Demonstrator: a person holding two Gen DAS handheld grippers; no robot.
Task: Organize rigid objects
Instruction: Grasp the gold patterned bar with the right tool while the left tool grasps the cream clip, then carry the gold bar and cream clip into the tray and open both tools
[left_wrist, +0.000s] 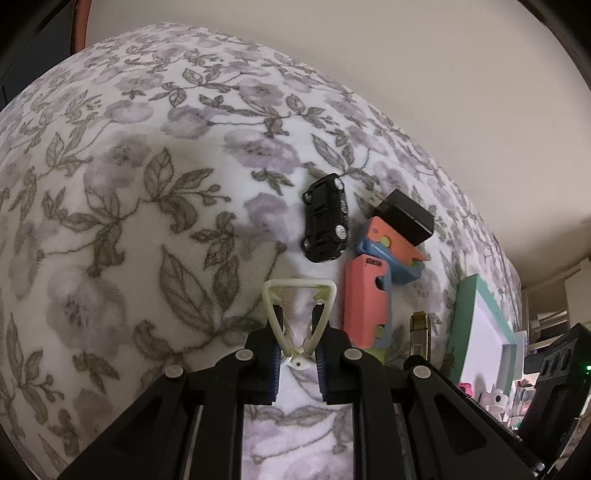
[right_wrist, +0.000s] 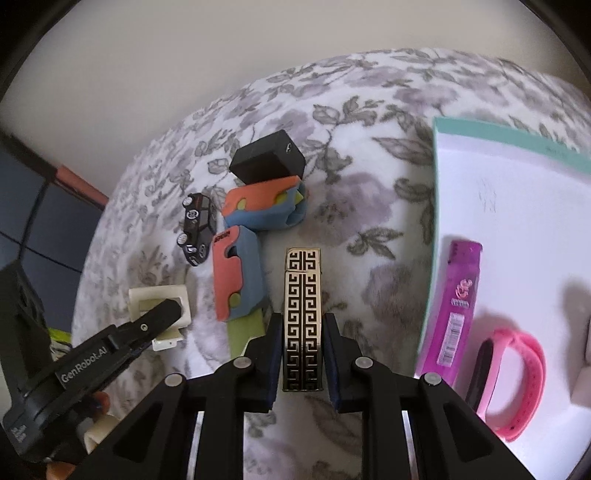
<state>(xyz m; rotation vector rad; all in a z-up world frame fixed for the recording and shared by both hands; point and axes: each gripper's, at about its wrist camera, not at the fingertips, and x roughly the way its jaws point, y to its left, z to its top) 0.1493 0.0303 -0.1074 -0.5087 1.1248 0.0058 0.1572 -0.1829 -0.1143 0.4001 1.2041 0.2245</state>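
Gold key-patterned lighter (right_wrist: 303, 321) sits clamped between the right gripper's (right_wrist: 303, 363) jaws; left jaws pinch a cream clip (left_wrist: 299, 317).

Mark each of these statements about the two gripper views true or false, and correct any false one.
1. The right gripper is shut on the gold patterned lighter. True.
2. The left gripper holds the black toy car. False: it is shut on a cream plastic clip; the car lies apart on the floral blanket.
3. The pink wristband lies in the white tray. True.
4. The purple lighter lies on the blanket. False: it is in the tray.
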